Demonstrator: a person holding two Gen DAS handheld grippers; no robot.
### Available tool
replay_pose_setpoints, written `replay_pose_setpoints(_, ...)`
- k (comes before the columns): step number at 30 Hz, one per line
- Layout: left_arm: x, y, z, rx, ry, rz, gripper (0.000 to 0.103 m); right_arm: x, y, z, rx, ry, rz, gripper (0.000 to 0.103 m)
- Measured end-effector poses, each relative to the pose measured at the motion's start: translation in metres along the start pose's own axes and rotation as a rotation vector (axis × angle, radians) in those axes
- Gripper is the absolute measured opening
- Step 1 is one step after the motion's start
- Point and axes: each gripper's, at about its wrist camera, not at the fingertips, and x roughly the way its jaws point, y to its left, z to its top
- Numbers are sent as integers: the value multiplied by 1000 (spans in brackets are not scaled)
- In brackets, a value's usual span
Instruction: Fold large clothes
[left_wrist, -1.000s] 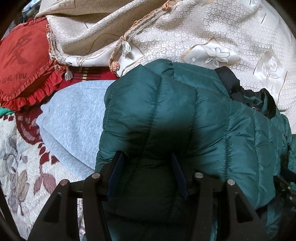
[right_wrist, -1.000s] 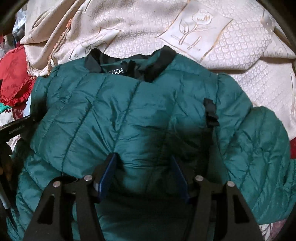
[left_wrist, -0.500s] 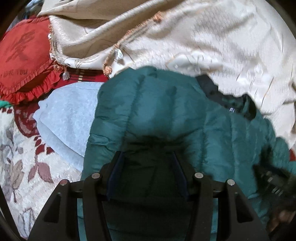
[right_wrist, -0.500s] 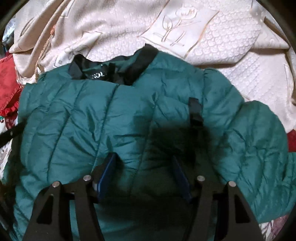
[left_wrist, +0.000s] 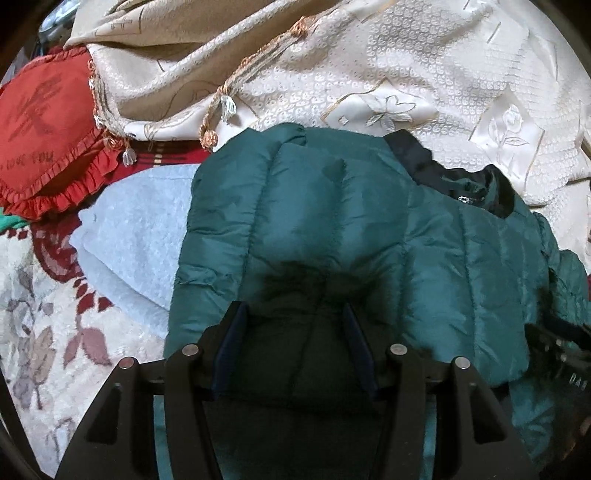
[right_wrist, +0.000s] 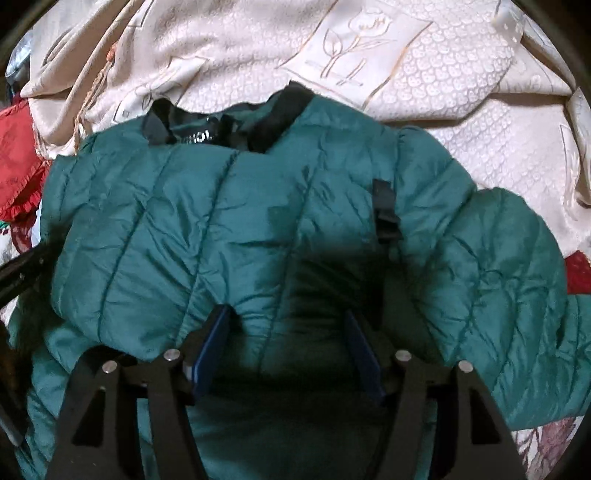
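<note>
The green jacket (right_wrist: 229, 229) lies on the cream bedspread (right_wrist: 424, 85), long axis running from the grippers to its black collar (right_wrist: 280, 114) at the far end. The left gripper (left_wrist: 293, 314) and right gripper (right_wrist: 286, 317) each hover with jaws spread over the quilted fabric, pads not pinching it; the right one's jaws are opening.

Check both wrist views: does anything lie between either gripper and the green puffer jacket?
Nothing visible does. The left gripper and right gripper both sit directly over the green puffer jacket, its fabric between their fingers.
</note>
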Motion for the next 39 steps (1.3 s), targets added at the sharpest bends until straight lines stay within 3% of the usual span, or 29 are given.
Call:
replay_pose_setpoints(5,-31,-6,-3,22,-33,-21,32,-40,-8,-6,34,-69,35,68)
replay_pose_setpoints(13,-71,-25,-16,26,-59,-49,32,-73,-7,-32,21,-77,27,69)
replay_pose_setpoints(22,-91,-39,-36,43,-55,-49,32,-100,-5,-55,39,-100,25,75)
replay_pose_setpoints(39,-107,-48,-63,78,-35,-39,32,-124,-31,-87,73,-84,-11,76)
